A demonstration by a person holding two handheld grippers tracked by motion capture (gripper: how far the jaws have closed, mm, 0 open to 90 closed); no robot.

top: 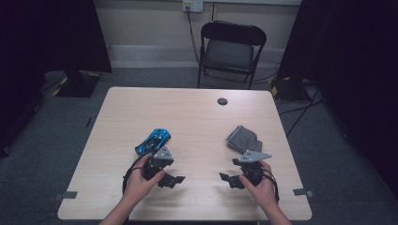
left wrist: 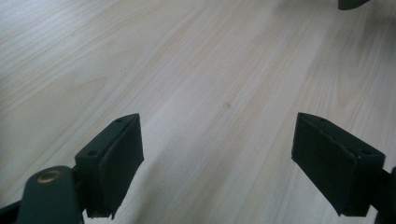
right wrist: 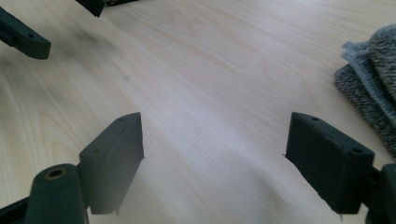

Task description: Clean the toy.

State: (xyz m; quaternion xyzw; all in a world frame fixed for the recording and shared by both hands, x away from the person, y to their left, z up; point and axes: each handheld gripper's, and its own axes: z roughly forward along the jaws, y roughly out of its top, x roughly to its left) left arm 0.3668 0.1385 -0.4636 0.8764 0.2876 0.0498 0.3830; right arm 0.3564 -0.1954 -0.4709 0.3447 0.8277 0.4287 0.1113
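A blue toy car (top: 153, 141) lies on the wooden table (top: 187, 117), left of the middle. A folded grey cloth (top: 243, 139) lies to the right of the middle, and its edge shows in the right gripper view (right wrist: 373, 84). My left gripper (top: 174, 179) sits low near the table's front edge, just in front of the car, open with bare wood between its jaws (left wrist: 217, 158). My right gripper (top: 227, 178) is also low, in front of the cloth, open and holding nothing (right wrist: 215, 161). The two grippers point toward each other.
A black folding chair (top: 230, 49) stands behind the table's far edge. A round cable hole (top: 222, 101) sits near the far edge. Dark stands (top: 77, 82) and cables lie on the floor at both far sides. Part of the left gripper (right wrist: 23, 37) shows in the right gripper view.
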